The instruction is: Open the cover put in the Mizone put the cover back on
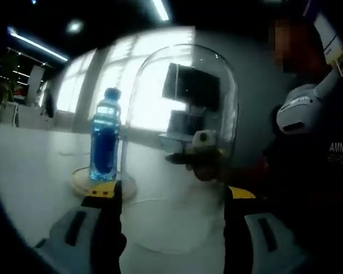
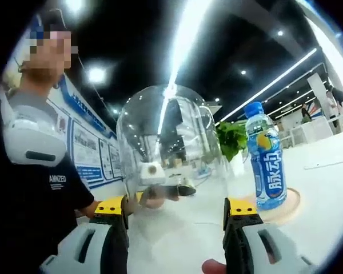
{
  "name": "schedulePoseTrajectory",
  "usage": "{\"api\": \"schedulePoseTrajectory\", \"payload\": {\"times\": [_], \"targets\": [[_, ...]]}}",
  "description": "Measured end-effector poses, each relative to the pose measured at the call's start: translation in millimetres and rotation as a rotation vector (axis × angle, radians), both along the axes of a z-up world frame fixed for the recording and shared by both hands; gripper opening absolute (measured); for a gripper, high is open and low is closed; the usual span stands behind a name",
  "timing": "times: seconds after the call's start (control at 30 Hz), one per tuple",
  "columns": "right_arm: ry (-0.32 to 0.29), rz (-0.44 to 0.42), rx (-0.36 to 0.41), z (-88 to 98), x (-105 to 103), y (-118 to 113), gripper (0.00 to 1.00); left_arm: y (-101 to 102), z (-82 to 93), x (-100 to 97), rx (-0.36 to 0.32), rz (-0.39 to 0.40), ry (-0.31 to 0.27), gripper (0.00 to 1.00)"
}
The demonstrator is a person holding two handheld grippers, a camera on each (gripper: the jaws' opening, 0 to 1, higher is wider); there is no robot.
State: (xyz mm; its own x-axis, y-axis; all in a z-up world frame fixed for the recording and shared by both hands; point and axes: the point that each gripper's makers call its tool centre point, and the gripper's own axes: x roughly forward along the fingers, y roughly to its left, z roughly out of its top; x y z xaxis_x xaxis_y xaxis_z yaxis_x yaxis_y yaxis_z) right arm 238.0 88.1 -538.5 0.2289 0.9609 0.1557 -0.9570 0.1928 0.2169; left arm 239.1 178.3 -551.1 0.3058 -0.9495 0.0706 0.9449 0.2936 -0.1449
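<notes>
A clear glass dome cover [image 1: 183,131] stands between the wide-set jaws of my left gripper [image 1: 171,200], and the jaw tips press on its sides. In the right gripper view the same cover [image 2: 171,148] sits between the jaws of my right gripper [image 2: 174,214], also touching both tips. The blue Mizone bottle [image 1: 106,137] stands upright and uncovered on a round wooden base [image 1: 80,181], just left of the cover. In the right gripper view the bottle [image 2: 266,160] and base [image 2: 291,202] are to the right. Each gripper shows through the glass in the other's view.
The white tabletop [image 1: 28,171] stretches left and toward me. A person in a dark shirt [image 2: 51,188] with a white device at the neck [image 2: 28,140] stands close behind the cover. A green plant [image 2: 231,137] is farther back.
</notes>
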Motion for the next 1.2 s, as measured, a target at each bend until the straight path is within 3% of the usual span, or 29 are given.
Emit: {"api": "schedulePoseTrajectory", "payload": {"times": [0.27, 0.43, 0.63, 0.73, 1.2], "targets": [[0.040, -0.005, -0.016, -1.3, 6, 6, 0.67, 0, -0.3, 3.4, 0.001, 0.010, 0.005, 0.63], [-0.020, -0.005, -0.058, 7.4, 5, 11, 0.68, 1, -0.7, 5.6, 0.006, 0.021, -0.022, 0.61], [-0.006, 0.013, -0.086, 8.2, 12, 16, 0.73, 1, -1.7, 7.9, 0.007, 0.024, -0.023, 0.61], [-0.030, 0.011, -0.109, 9.3, 11, 16, 0.73, -1, -1.8, 8.7, -0.001, 0.015, -0.012, 0.63], [-0.026, 0.031, -0.103, 7.4, 14, 21, 0.77, -16, -8.8, 5.2, 0.045, 0.057, -0.051, 0.73]]}}
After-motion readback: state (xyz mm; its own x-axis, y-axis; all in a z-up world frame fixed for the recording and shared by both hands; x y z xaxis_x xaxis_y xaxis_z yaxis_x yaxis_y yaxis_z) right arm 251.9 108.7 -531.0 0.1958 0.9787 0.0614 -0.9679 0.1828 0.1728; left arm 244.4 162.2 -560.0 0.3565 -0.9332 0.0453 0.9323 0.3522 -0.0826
